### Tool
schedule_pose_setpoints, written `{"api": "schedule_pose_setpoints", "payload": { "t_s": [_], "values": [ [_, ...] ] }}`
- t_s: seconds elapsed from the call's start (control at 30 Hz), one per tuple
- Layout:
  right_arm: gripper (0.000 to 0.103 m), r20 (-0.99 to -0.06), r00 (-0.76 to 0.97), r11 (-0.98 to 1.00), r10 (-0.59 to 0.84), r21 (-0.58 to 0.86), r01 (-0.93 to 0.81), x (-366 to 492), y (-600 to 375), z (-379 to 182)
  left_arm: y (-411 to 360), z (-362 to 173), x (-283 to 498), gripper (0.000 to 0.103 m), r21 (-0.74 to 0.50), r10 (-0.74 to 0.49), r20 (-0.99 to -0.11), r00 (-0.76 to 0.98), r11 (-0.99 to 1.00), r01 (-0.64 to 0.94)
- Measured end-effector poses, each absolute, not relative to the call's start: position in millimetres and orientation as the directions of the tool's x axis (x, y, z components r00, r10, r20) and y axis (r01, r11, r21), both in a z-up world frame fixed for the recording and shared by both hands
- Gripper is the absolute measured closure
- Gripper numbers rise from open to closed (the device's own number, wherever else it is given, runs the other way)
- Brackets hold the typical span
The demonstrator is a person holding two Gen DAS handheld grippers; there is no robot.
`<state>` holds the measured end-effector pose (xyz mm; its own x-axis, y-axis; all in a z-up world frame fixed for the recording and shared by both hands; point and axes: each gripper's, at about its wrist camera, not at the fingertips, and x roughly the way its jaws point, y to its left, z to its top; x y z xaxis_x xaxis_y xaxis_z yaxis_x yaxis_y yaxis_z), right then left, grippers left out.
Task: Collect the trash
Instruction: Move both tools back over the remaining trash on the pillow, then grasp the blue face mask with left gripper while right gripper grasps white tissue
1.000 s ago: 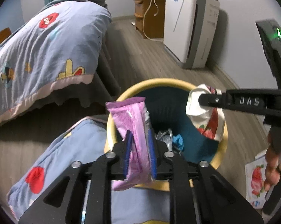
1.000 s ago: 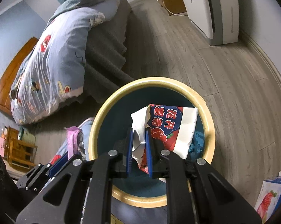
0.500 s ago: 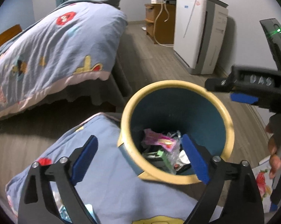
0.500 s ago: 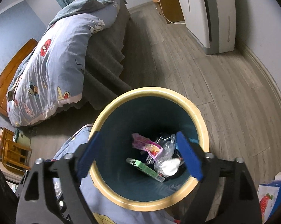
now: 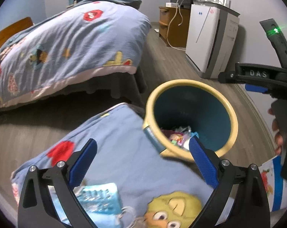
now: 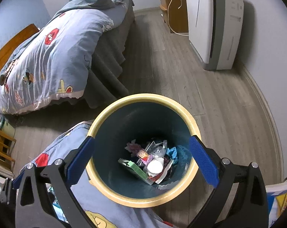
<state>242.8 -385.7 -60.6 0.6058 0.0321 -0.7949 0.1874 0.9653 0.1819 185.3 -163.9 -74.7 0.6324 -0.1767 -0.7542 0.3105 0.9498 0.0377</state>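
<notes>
A round bin with a yellow rim and dark blue inside stands on the wood floor; it also shows in the left wrist view. Several wrappers and a white cup lie at its bottom. My right gripper is open and empty directly above the bin. My left gripper is open and empty, over a blue cartoon quilt just left of the bin. A light blue packet lies on the quilt between the left fingers. The right gripper's body shows at the right of the left wrist view.
A bed with a blue cartoon duvet stands to the left. A white air purifier and a wooden cabinet stand along the far wall. A strawberry-print bag lies at the right. A wooden chair is at far left.
Both grippers opened and dropped their wrappers, the purple one and the strawberry one, into the bin. Both then drew back; the left gripper shifted left over the quilt.
</notes>
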Motion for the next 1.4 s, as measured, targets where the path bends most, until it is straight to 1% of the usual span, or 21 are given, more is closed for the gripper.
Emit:
{"api": "schedule_pose_setpoints", "payload": {
  "t_s": [0.23, 0.33, 0.43, 0.63, 0.77, 0.97, 1.07, 1.3, 1.4],
  "values": [
    [0.006, -0.78, 0.623, 0.975, 0.054, 0.174, 0.134, 234.4, -349.1, -38.9, -109.9, -43.5, 159.9, 0.007, 0.11, -0.092, -0.732, 0.675, 0.962, 0.25],
    [0.006, -0.769, 0.636, 0.983, 0.065, 0.159, 0.092, 229.7, -328.7, -28.9, -82.9, -32.2, 142.7, 0.006, 0.112, -0.068, -0.716, 0.694, 0.971, 0.211],
    [0.006, -0.759, 0.646, 0.991, 0.08, 0.129, 0.03, 225.2, -304.9, -21.0, -63.3, -34.2, 127.4, 0.006, 0.095, -0.062, -0.718, 0.693, 0.978, 0.187],
    [0.006, -0.768, 0.631, 0.993, 0.112, 0.066, -0.096, 220.2, -260.5, -28.8, -33.7, -55.2, 109.4, 0.006, 0.113, -0.029, -0.752, 0.659, 0.978, 0.173],
    [0.006, -0.796, 0.589, 0.981, 0.139, 0.03, -0.191, 220.9, -228.0, -45.8, -11.5, -59.9, 107.3, 0.006, 0.143, 0.008, -0.746, 0.666, 0.979, 0.148],
    [0.006, -0.842, 0.512, 0.951, 0.168, 0.002, -0.31, 222.8, -185.4, -75.0, 27.2, -79.7, 115.1, 0.005, 0.156, 0.058, -0.771, 0.634, 0.983, 0.099],
    [0.006, -0.853, 0.492, 0.944, 0.173, 0.0, -0.331, 224.8, -173.9, -88.6, 39.9, -96.2, 119.9, 0.006, 0.172, 0.088, -0.794, 0.602, 0.981, 0.084],
    [0.006, -0.874, 0.454, 0.951, 0.175, 0.03, -0.308, 237.3, -161.9, -107.2, 44.9, -138.2, 134.3, 0.006, 0.171, 0.109, -0.848, 0.519, 0.983, 0.073],
    [0.006, -0.88, 0.439, 0.951, 0.179, 0.041, -0.305, 241.5, -159.0, -113.0, 44.0, -159.9, 144.1, 0.006, 0.149, 0.108, -0.877, 0.469, 0.988, 0.05]
  ]
}}
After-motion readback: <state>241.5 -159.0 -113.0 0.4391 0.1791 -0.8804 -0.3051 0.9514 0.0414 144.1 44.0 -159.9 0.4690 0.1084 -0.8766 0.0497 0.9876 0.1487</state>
